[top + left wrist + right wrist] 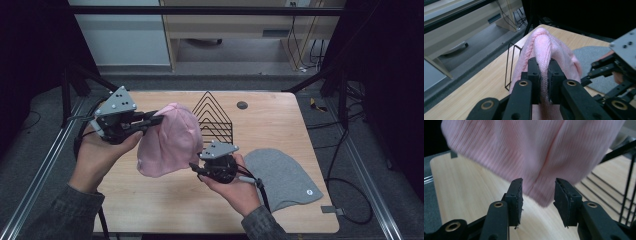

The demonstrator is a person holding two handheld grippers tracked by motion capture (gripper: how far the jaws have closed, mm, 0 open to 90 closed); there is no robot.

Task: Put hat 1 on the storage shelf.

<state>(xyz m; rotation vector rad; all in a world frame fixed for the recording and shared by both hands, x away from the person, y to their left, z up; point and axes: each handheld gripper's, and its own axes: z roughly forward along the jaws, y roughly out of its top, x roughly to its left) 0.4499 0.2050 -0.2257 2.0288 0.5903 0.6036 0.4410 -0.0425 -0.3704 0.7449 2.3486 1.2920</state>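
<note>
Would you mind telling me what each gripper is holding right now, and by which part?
The left gripper pinches a fold of the pink beanie; which part is unclear. The right gripper holds nothing, its jaws apart below the hanging edge.

Pink knit beanie (169, 141), hanging aloft

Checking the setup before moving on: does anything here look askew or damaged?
Nothing looks damaged. The pink hat hangs off the table, pinched by the left gripper; the grey hat lies flat, the wire rack upright.

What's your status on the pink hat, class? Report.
Left gripper clamped on pink hat, lifted. Right gripper open beneath its hem. Wire rack close behind.
</note>
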